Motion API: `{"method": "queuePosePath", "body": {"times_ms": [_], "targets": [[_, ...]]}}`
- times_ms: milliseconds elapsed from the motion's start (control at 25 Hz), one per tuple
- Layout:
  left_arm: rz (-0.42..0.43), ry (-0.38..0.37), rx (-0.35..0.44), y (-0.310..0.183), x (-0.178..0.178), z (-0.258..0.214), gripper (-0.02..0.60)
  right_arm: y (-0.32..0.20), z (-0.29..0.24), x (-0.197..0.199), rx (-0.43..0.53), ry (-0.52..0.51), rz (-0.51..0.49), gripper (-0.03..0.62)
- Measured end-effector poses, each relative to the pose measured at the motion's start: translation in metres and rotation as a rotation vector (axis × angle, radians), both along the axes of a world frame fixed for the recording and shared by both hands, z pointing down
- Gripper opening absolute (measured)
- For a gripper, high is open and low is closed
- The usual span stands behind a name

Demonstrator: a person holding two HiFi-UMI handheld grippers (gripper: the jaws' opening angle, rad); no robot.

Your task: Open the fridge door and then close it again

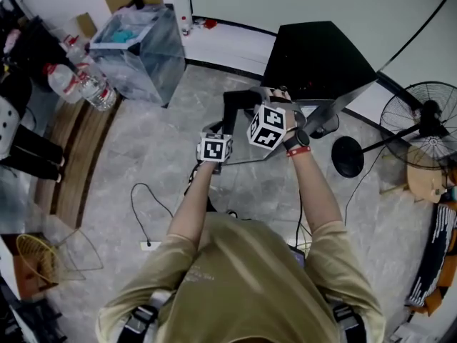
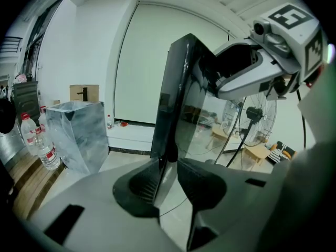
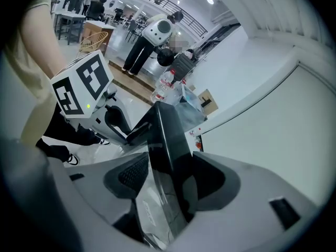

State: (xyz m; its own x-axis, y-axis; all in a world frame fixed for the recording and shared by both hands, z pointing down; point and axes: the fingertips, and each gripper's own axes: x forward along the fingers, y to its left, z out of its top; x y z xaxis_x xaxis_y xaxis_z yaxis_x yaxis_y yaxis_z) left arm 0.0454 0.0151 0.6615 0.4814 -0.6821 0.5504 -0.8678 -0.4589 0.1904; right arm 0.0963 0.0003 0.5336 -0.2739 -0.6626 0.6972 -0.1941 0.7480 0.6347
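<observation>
Grey plastic of the left gripper, clamped on the fridge door: thin free edge of the dark, glossy panel upright between the two ribbed pads, one pad on each face. Same grey on the right gripper, set wide astride a thicker stretch of that door, the panel filling the whole gap, pads against both faces as far as can be seen.

From above, both grippers close together at the door, the right one nearer the fridge. Door swung open, standing out from the black cabinet toward the person, over pale marbled floor. Red band and dark watch on the right wrist.

Further out, on the left by the white wall, a bin lined with clear plastic, water bottles just beside it. On the right, a standing fan. Nearer the person's feet, a black cable looping across the floor. At far lower left, a wire basket.
</observation>
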Motion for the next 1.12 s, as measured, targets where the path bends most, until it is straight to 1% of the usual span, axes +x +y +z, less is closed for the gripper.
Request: {"method": "queuePosePath", "body": {"times_ms": [240,440,760,840,960,1040,1120], "targets": [[-0.038,-0.011,0.008,0.025,0.003,-0.005,0.119,0.020,0.001,0.000,-0.001,0.010,-0.022,0.269],[-0.061,-0.045,0.019,0.042,0.005,-0.003,0.117,0.034,0.002,0.002,0.002,0.016,-0.038,0.275],[-0.063,-0.021,0.013,0.064,0.009,-0.001,0.115,0.053,0.004,0.004,0.003,0.027,-0.053,0.285],[-0.042,-0.016,0.006,0.067,0.008,0.001,0.115,0.054,0.005,0.004,0.002,0.023,-0.057,0.288],[0.042,-0.001,0.002,0.067,0.005,0.001,0.115,0.054,0.004,0.004,0.023,0.008,-0.064,0.290],[0.087,0.012,0.032,0.067,0.004,-0.009,0.115,0.055,0.000,0.006,0.046,-0.010,-0.045,0.290],[0.101,0.024,0.063,0.070,0.001,-0.025,0.115,0.059,-0.005,0.007,0.065,-0.045,-0.016,0.290]]}}
